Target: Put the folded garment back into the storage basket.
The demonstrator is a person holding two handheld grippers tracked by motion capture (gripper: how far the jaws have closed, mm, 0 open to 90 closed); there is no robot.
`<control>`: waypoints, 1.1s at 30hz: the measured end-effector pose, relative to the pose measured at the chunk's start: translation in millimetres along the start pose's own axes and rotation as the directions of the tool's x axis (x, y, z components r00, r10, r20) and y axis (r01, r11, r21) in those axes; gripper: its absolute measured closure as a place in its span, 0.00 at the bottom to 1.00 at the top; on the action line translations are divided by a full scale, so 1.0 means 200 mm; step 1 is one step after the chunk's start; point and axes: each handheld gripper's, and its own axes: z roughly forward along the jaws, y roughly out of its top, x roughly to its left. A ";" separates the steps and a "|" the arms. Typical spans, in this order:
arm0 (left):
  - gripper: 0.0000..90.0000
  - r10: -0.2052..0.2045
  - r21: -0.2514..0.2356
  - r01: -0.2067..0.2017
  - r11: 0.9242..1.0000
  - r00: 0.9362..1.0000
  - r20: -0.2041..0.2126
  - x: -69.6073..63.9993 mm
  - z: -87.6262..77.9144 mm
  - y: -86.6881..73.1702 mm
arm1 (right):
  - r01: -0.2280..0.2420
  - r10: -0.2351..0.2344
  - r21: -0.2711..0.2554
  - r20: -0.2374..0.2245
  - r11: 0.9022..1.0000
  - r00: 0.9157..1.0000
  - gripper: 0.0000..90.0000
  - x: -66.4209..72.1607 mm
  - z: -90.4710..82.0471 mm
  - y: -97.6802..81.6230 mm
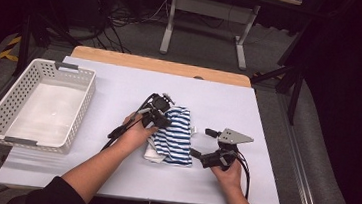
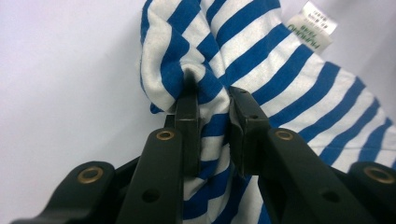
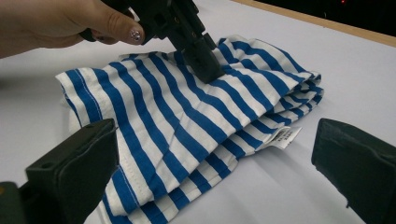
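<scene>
a white table (image 1: 120,83) is seen from the high view, with a white perforated basket (image 1: 2,110) at its left and a blue-and-white striped cloth (image 1: 176,131) folded near the middle. a bunched fold of the striped cloth (image 2: 280,65) is pinched between the pressed-together jaws of the left gripper (image 2: 215,100), at the cloth's upper edge. the right gripper (image 3: 215,154) is held just off the cloth's near side, its jaws spread wide with nothing between them. only a few layers appear to be gripped, so the fold could be pulled apart if the pinch is lifted, or the fabric could slip out. a small care label (image 3: 286,137) is seen at one edge; its print cannot be read. the layers beneath the top fold are hidden, and how many are caught cannot be told.
</scene>
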 end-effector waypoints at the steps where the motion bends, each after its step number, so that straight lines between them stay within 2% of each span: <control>1: 0.85 0.005 -0.025 -0.004 1.000 1.000 0.012 0.00 -0.03 0.00 | 0.001 -0.001 0.000 0.001 1.000 1.000 0.01 0.00 0.00 0.00; 5: 0.85 0.002 -0.088 0.001 0.996 0.999 0.038 0.00 -0.09 0.00 | 0.005 -0.005 -0.001 0.008 1.000 1.000 0.01 0.00 0.00 0.00; 12: 0.85 0.035 -0.154 -0.027 0.988 0.998 0.054 -0.02 -0.18 0.00 | 0.016 -0.016 -0.010 0.014 1.000 1.000 0.01 0.00 0.00 0.00; 21: 0.85 0.120 -0.202 -0.111 0.973 0.992 0.033 -0.07 -0.31 0.01 | 0.025 -0.025 -0.015 0.017 1.000 1.000 0.01 0.00 -0.01 0.00; 27: 0.85 0.155 -0.234 -0.143 0.962 0.987 0.031 -0.08 -0.40 0.01 | 0.029 -0.029 -0.029 0.021 0.999 0.999 0.00 0.00 -0.01 0.00; 33: 0.85 0.183 -0.259 -0.177 0.949 0.983 -0.004 -0.09 -0.51 0.00 | 0.023 -0.022 -0.035 0.024 0.999 0.999 0.00 -0.01 -0.02 0.00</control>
